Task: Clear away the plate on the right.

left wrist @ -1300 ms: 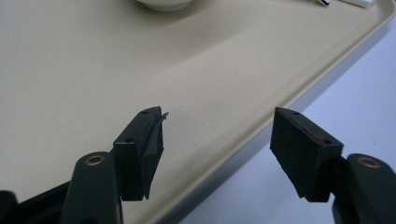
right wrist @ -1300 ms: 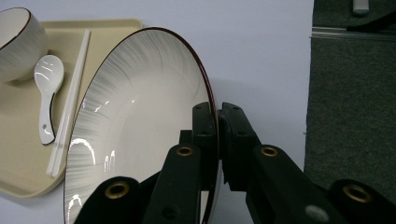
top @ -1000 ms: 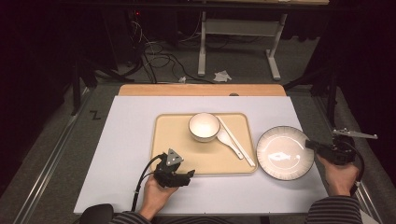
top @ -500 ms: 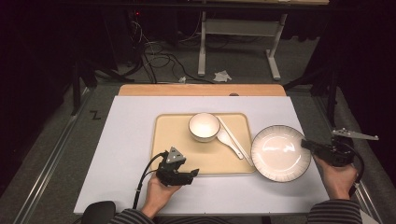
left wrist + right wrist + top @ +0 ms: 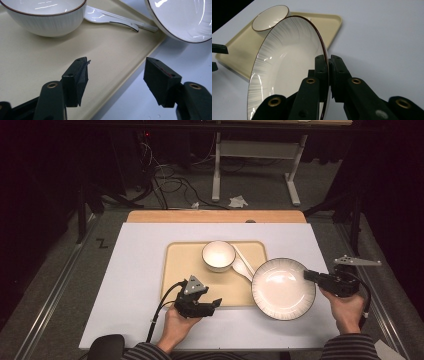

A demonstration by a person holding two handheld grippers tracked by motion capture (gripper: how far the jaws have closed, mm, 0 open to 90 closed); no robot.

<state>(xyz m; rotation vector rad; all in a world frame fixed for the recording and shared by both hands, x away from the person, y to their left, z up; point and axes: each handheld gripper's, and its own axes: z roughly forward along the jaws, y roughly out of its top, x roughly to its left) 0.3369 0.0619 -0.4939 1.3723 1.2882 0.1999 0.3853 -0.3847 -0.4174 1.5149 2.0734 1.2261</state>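
The right claw (image 5: 328,72) is clenched on the rim of the plate (image 5: 283,288), which overlaps the tray's (image 5: 186,265) right edge beside the spoon (image 5: 242,266) and bowl (image 5: 218,255). The left claw (image 5: 117,82) hangs released, jaws apart, over the tray's near edge. Bare white worktop (image 5: 135,285) lies left.
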